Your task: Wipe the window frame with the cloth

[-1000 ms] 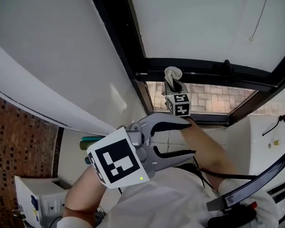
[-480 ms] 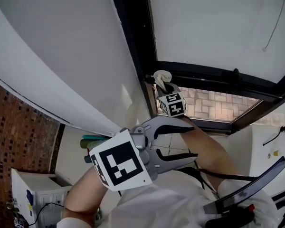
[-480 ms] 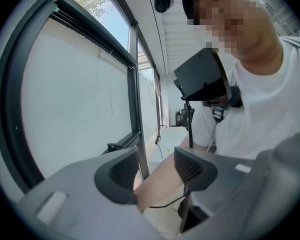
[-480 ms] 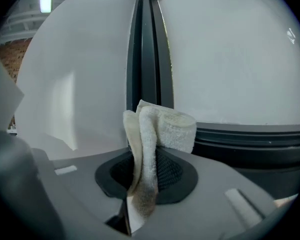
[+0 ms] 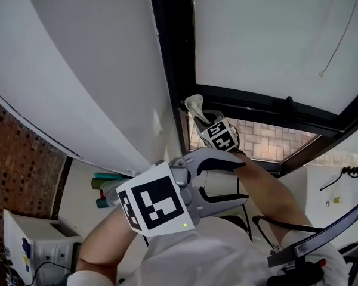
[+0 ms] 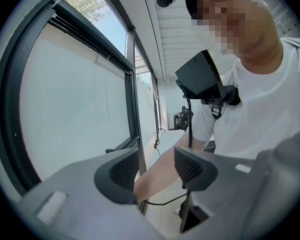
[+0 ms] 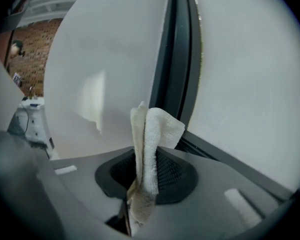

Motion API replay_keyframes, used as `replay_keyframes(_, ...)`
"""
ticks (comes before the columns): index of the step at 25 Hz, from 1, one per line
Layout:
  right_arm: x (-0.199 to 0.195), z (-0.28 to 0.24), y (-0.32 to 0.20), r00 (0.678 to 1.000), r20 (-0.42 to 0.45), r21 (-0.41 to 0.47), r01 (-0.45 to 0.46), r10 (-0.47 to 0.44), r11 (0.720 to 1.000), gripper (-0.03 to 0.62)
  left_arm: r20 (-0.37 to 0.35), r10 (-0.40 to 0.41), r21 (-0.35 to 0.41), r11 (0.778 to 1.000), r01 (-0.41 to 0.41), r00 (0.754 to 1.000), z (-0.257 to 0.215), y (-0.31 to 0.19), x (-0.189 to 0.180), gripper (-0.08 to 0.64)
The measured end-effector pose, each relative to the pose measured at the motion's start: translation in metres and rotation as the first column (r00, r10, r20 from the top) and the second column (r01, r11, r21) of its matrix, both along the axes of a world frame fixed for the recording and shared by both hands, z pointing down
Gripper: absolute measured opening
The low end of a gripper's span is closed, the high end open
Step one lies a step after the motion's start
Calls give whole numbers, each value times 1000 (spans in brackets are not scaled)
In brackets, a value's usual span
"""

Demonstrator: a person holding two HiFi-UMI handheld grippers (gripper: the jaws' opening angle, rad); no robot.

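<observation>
A black window frame (image 5: 173, 70) runs up beside the white wall, with a crossbar (image 5: 268, 109) below the frosted pane. My right gripper (image 5: 198, 113) is shut on a folded white cloth (image 5: 194, 105), whose top sits at the inner corner where upright and crossbar meet. In the right gripper view the cloth (image 7: 149, 149) stands pinched between the pads, close to the dark upright (image 7: 174, 59). My left gripper (image 5: 241, 180) is held low near the person's chest, open, with nothing between its fingers (image 6: 117, 176); a forearm shows through the gap.
A white wall (image 5: 89, 70) lies left of the frame. Below the crossbar an opening shows paving bricks (image 5: 268, 139) outside. A white sill (image 5: 340, 189) with a black cable is at the right. Green bottles (image 5: 104, 183) and a white unit (image 5: 33, 243) stand lower left.
The right gripper and cloth have slid left along the crossbar, from near its middle into the corner by the upright. The left gripper has stayed near the chest.
</observation>
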State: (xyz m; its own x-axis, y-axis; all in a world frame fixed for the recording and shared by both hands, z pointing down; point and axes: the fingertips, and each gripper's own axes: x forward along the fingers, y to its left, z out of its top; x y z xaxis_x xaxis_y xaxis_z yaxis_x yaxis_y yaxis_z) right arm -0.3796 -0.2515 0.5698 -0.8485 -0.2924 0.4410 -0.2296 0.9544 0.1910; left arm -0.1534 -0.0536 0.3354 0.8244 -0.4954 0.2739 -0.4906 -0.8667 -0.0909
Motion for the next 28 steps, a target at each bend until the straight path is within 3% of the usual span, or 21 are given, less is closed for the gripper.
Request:
replay_keyframes(2, -3, -3, 7, 989, -126, 53, 88, -81, 995, 72, -12, 1, 18, 1000, -1, 1000, -3, -2, 1, 242)
replay_keyframes(4, -7, -5, 6, 958, -249, 96, 170, -142, 981, 72, -24, 1, 32, 999, 0, 1000, -4, -4, 2, 242)
replay_keyframes(7, -13, -23, -4, 923, -344, 176, 241, -169, 954, 72, -29, -2, 40, 999, 4, 1000, -4, -3, 3, 242)
replay_keyframes(13, -20, -48, -27, 869, -454, 240, 329, -194, 913, 72, -20, -30, 40, 999, 31, 999, 0, -6, -2, 242)
replay_keyframes(21, -29, -108, -28, 791, -572, 322, 459, -216, 828, 72, -16, -41, 49, 998, 41, 999, -3, -7, -5, 242)
replay_keyframes(25, -34, -151, -33, 776, -595, 376, 498, -208, 782, 72, -11, -38, 60, 997, 39, 999, -4, -12, -5, 242)
replay_keyframes(28, -32, -190, -28, 784, -589, 411, 498, -194, 763, 72, -10, -22, 55, 998, 22, 1000, -7, -5, -3, 242)
